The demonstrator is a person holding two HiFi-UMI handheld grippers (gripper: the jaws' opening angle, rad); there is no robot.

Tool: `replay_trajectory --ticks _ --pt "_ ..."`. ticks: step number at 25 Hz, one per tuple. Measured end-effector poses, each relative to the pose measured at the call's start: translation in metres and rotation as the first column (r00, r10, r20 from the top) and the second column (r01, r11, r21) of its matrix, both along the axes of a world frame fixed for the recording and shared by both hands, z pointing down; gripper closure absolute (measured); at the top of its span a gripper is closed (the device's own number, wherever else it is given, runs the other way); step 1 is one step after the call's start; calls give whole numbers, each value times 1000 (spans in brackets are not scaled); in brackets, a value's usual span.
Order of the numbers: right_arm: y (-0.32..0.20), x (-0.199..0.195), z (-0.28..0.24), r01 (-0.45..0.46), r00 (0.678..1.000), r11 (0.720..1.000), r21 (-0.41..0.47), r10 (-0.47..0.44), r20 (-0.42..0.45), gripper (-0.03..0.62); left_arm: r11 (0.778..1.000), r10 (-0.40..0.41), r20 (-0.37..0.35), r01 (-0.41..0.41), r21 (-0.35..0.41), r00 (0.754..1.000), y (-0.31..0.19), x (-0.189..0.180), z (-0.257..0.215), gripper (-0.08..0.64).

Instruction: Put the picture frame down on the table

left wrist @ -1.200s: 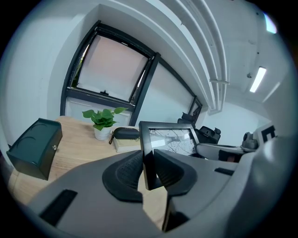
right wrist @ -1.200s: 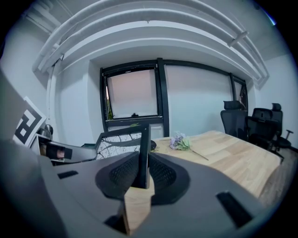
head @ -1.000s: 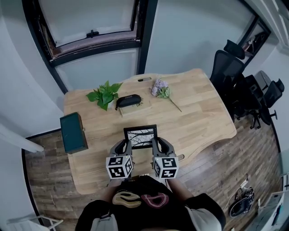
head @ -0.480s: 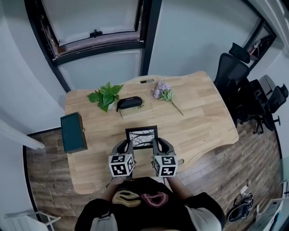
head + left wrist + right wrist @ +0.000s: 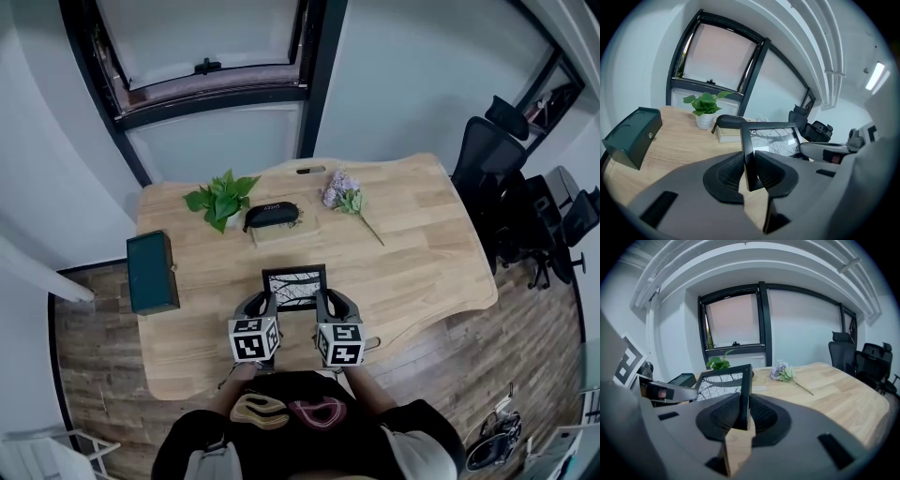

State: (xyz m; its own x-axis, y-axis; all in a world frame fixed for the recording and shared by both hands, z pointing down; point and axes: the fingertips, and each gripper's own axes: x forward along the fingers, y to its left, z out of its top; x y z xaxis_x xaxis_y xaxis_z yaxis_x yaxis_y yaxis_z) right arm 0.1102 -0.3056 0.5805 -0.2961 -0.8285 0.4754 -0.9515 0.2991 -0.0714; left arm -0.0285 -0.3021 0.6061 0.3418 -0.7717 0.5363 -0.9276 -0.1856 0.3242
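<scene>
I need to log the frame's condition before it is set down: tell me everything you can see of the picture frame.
The picture frame is a thin black rectangle around a black-and-white print of bare branches under a glossy pane. It is held tilted, print facing up, over the near part of the wooden table. The left gripper clamps its left edge between its jaws, the right gripper its right edge. Whether its lower edge touches the table cannot be told.
</scene>
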Motion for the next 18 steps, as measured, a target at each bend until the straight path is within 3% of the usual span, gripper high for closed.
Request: replay_trajectory --ticks 6,18 --pt "-4 0 10 2 1000 999 -37 -1 27 515 1000 -7 14 7 -14 1000 -4 0 7 477" --pt "-8 7 31 12 1000 997 -77 -13 -9 515 997 -35 34 37 -66 999 -6 8 34 479"
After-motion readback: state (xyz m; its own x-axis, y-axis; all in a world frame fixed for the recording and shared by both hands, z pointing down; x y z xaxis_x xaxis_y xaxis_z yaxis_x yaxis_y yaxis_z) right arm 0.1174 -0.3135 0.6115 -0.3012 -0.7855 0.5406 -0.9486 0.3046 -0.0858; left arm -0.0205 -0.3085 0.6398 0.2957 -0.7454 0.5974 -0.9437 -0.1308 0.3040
